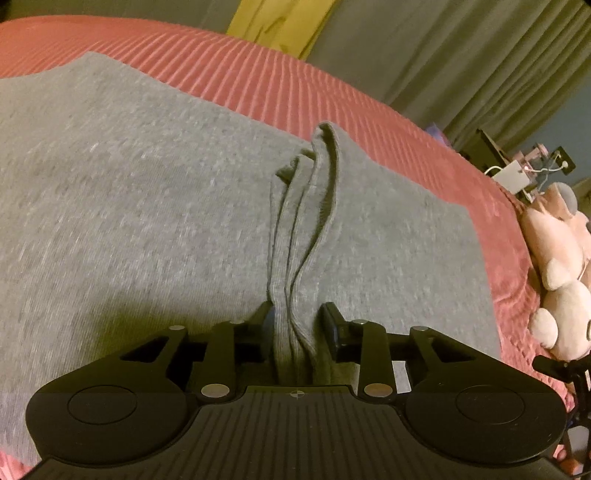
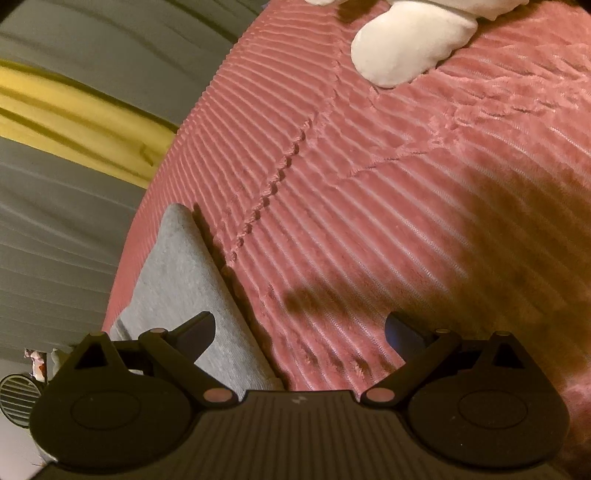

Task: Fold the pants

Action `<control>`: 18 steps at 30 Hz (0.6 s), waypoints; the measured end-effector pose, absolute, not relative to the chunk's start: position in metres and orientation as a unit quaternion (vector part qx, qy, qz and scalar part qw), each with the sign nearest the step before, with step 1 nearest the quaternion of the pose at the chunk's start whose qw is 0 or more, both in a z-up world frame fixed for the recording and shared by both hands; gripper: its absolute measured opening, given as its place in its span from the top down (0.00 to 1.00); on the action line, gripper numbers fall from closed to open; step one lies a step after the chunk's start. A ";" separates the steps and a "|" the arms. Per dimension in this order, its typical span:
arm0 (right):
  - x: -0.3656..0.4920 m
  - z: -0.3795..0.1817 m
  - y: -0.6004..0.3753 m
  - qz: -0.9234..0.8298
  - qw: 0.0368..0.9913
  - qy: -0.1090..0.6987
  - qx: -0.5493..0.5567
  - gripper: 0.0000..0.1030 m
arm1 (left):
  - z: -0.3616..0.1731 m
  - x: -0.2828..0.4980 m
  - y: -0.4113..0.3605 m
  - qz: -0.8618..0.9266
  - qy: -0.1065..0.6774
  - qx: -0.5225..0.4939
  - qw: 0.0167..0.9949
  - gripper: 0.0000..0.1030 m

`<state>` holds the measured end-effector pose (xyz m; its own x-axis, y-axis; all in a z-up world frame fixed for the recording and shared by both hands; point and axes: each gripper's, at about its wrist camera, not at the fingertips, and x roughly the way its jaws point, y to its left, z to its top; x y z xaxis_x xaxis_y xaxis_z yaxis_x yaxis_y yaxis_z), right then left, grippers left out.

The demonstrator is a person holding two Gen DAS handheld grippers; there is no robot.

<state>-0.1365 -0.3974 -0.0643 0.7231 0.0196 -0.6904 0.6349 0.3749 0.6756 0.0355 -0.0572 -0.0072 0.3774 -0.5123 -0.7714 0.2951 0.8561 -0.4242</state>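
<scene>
The grey pants (image 1: 129,206) lie spread on a pink ribbed bedspread (image 1: 258,77). My left gripper (image 1: 295,325) is shut on a bunched stack of the pants' ribbed hem layers (image 1: 306,206), which stand up between its fingers. In the right wrist view a strip of the grey pants (image 2: 184,280) lies at the lower left on the bedspread (image 2: 369,206). My right gripper (image 2: 299,328) is open and empty, low over the bedspread, its left finger (image 2: 197,326) above the pants' edge.
Plush toys lie at the bed's right edge (image 1: 557,266) and a white plush (image 2: 410,44) lies ahead of the right gripper. Grey and yellow curtains (image 1: 280,22) hang behind the bed. Cluttered items (image 1: 517,173) stand beyond the bed's corner.
</scene>
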 end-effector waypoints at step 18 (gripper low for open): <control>-0.148 -0.073 -0.401 -0.216 0.757 0.248 0.565 0.04 | -0.020 0.038 -0.055 -0.229 0.503 -0.181 0.814 0.82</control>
